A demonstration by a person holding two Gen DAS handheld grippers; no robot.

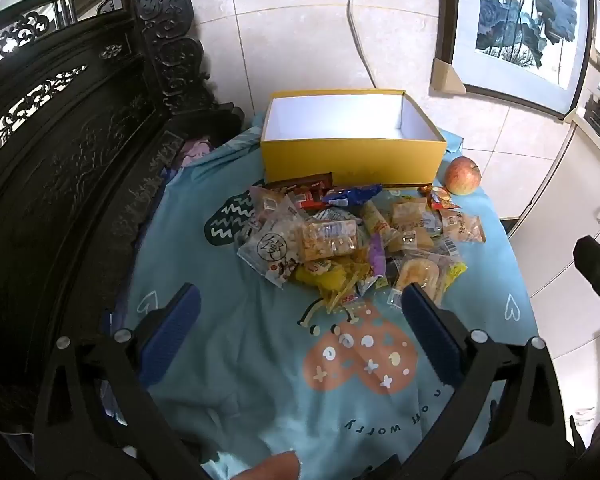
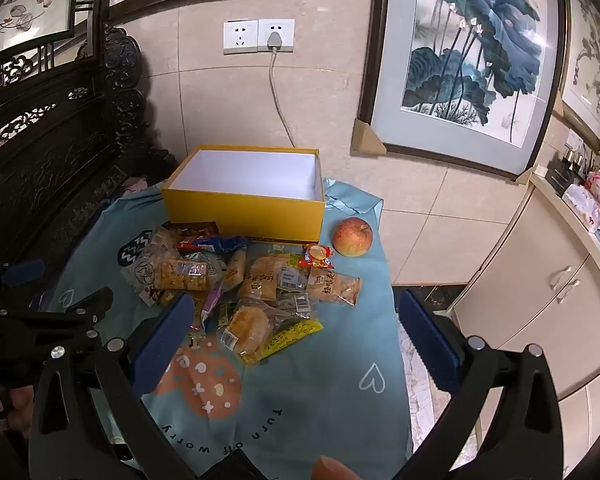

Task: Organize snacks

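Beige wall tiles, framed lotus paintings and a dark carved wooden screen are surrounding a small table [image 2: 340, 400] that is wearing a light blue cartoon-print cloth. At its far edge a yellow box [image 2: 244, 210] is sitting open and looking empty, its white inside showing. A heap of wrapped snacks [image 2: 244, 280] is lying on the cloth just in front of the box, some packets touching its front wall, and an apple [image 2: 352, 237] is resting to the right of the heap, near the box's right corner.

Nothing appears to be packed yet, so the step in hand is probably picking a first packet. Doing it well likely means singling out one wrapper at the near edge of the heap, such as the bread packet [image 2: 248, 328] closest to the camera, pinching it across its flat body rather than by a loose crinkly end, and lifting it clear so that neighbours are not being dragged along before it goes over the box wall.

Both tools are hovering over the near part of the table, tilted downward. The left gripper [image 1: 300, 312] is holding its blue fingers spread wide and gripping nothing, the heap's near edge lying beyond its tips. The right gripper [image 2: 292, 320] is likewise fully released and carrying nothing, its blue fingers framing the near snacks.
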